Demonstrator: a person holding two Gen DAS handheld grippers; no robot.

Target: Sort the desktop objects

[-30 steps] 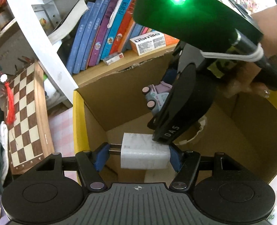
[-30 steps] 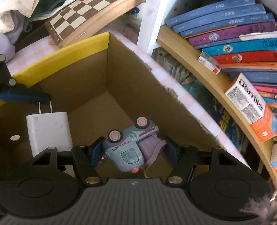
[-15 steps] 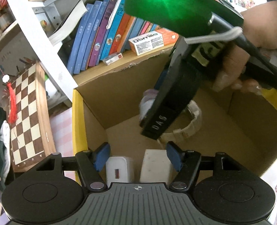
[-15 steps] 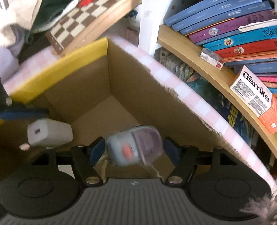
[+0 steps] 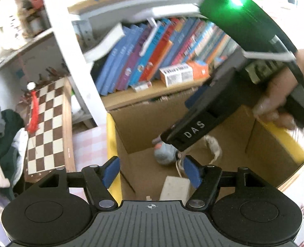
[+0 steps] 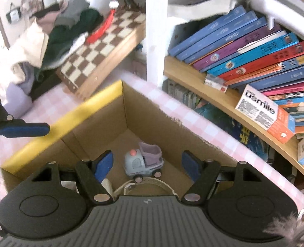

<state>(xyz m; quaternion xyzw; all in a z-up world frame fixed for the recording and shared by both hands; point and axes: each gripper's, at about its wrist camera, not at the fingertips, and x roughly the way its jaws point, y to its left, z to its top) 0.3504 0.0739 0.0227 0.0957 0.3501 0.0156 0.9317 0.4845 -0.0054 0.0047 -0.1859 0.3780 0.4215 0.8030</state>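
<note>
A cardboard box with a yellow rim (image 5: 110,135) (image 6: 83,111) stands below both grippers. A grey and purple toy truck (image 6: 143,161) (image 5: 165,154) lies on the box floor. A white charger (image 5: 175,188) lies on the floor near the front, with a white band or cord (image 6: 152,182) beside the truck. My left gripper (image 5: 152,170) is open and empty above the box's left wall. My right gripper (image 6: 145,164) is open and empty above the truck; its body (image 5: 193,129) shows in the left wrist view.
A shelf of leaning books (image 6: 255,47) and a white and orange carton (image 6: 263,111) stand behind the box. A chessboard (image 5: 46,123) (image 6: 102,43) leans at the left beside a heap of clothes (image 6: 48,41). A pink checked cloth (image 6: 48,105) covers the table.
Both grippers opened and let go: the charger and the toy truck dropped onto the box floor. Both grippers then rose above the box.
</note>
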